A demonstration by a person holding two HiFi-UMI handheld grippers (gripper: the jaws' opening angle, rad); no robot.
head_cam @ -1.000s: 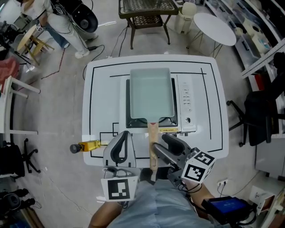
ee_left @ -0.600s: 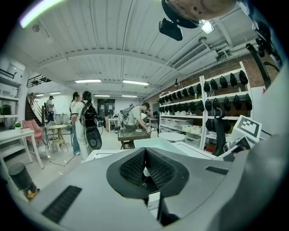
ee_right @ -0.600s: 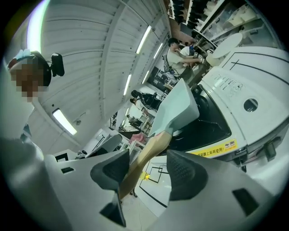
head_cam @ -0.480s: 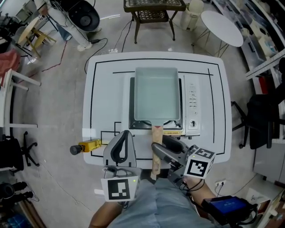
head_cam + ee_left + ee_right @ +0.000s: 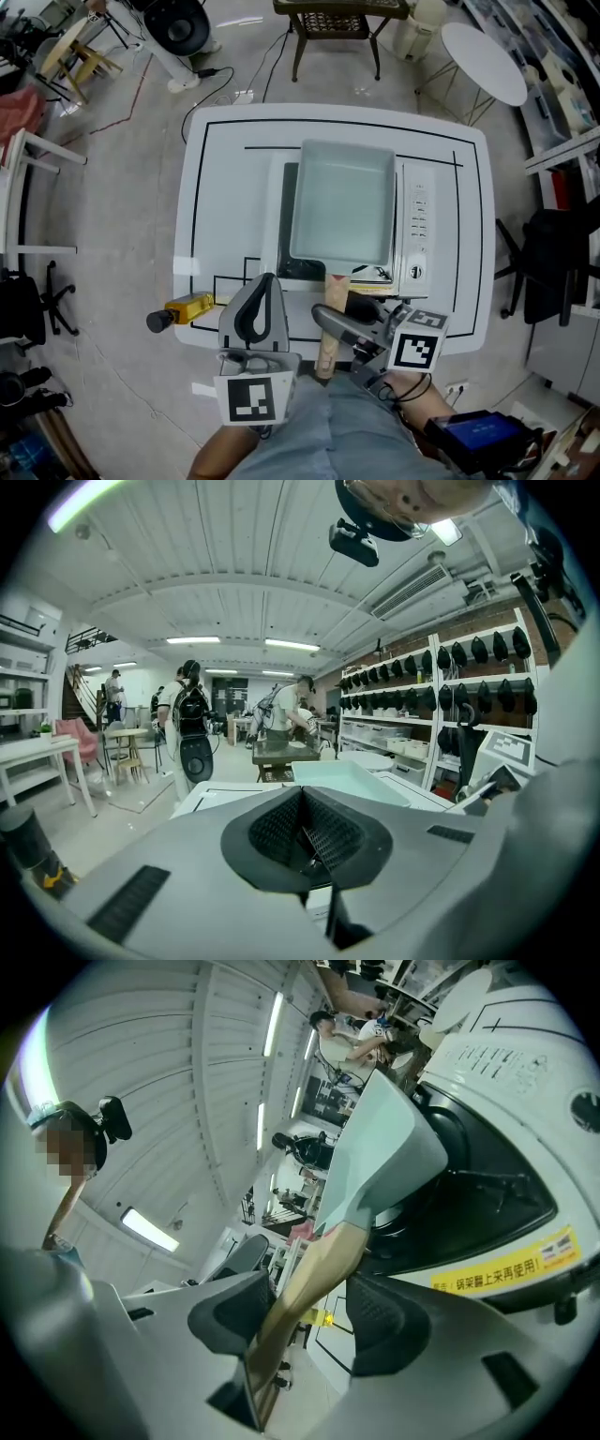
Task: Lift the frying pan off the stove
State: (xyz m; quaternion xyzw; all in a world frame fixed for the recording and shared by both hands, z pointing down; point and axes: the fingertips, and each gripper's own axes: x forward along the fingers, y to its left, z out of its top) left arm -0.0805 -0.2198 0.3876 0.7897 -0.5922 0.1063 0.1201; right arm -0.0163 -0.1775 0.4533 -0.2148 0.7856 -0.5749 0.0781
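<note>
A pale green rectangular frying pan [image 5: 342, 202] hangs tilted just above the black burner of the white tabletop stove [image 5: 415, 234]. Its wooden handle [image 5: 329, 330] points toward me. My right gripper [image 5: 343, 315] is shut on that handle. In the right gripper view the handle [image 5: 314, 1279] runs between the pads, the pan [image 5: 380, 1152] is raised over the burner [image 5: 469, 1194], and the right gripper [image 5: 309, 1321] clamps the wood. My left gripper [image 5: 264, 283] hovers left of the handle over the table's front edge, shut and empty; the left gripper [image 5: 302, 832] shows its pads pressed together.
The stove stands on a white table [image 5: 211, 187] with black lines. A yellow and black tool [image 5: 178, 310] lies at its front left corner. Around the table are a round white table [image 5: 483, 56], a dark wire table [image 5: 342, 14] and an office chair [image 5: 553, 267].
The pan has come up off the burner and looks larger and shifted right, with the right gripper still on its handle. The left gripper has stayed put.
</note>
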